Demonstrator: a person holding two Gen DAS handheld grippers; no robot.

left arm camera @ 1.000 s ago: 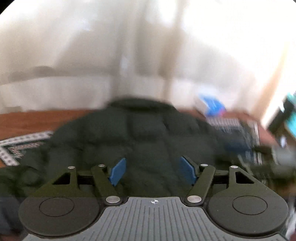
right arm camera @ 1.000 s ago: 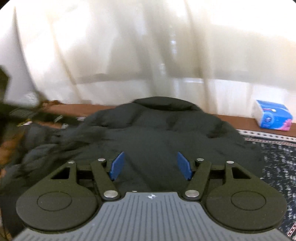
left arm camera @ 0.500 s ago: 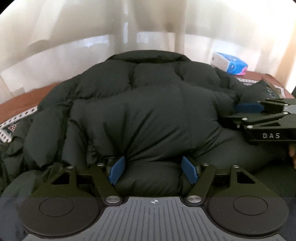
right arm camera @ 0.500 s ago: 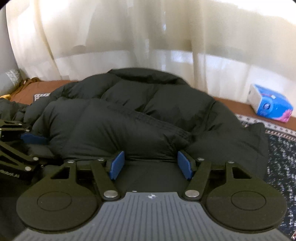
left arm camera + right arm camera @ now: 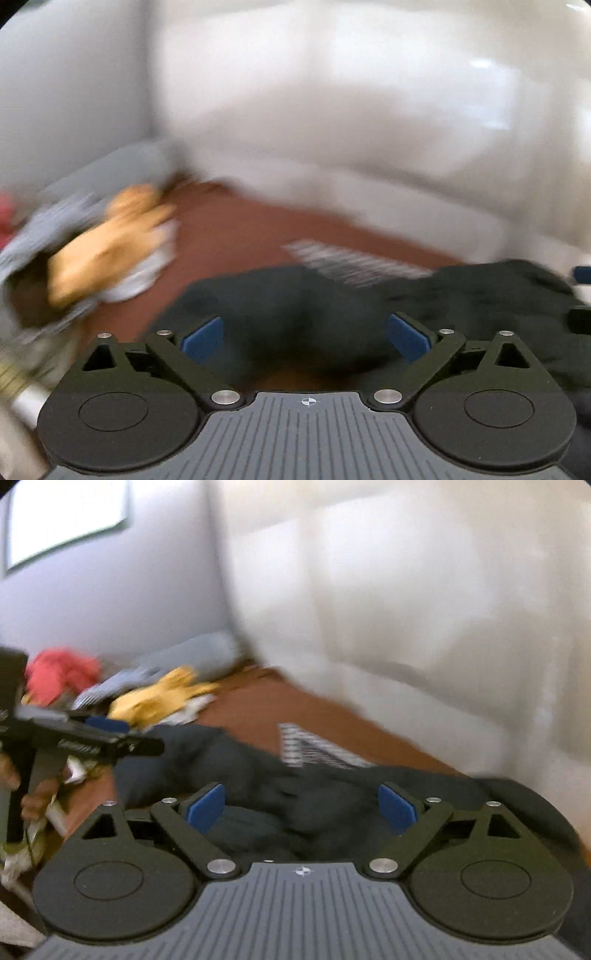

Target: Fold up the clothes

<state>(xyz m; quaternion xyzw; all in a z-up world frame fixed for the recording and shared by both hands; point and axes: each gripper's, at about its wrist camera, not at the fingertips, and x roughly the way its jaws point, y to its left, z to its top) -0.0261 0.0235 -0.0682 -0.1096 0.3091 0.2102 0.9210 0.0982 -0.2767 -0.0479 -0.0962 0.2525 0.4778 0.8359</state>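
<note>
The black puffer jacket [image 5: 295, 314] lies low on the brown surface, blurred by motion. My left gripper [image 5: 305, 339] hovers over its near edge. Its jaws are opening wide, and the blue pads [image 5: 202, 339] press on nothing. In the right wrist view the same jacket [image 5: 295, 812] spreads under and ahead of my right gripper [image 5: 303, 806]. These jaws are opening too, with the fabric below them and not pinched. The left gripper [image 5: 144, 736] also shows at the left of this view, held by a person's hand [image 5: 37, 797].
A pile of loose clothes sits at the far left: a red piece [image 5: 59, 672], a yellow one [image 5: 162, 694] and a grey one [image 5: 192, 657]. A patterned rug [image 5: 314, 753] pokes out beyond the jacket. White curtains [image 5: 406, 609] close off the back.
Both views have swung left, away from the jacket's middle and towards the clothes pile. Both grippers' jaws stand wider than before. The jacket fold no longer sits between the left pads.
</note>
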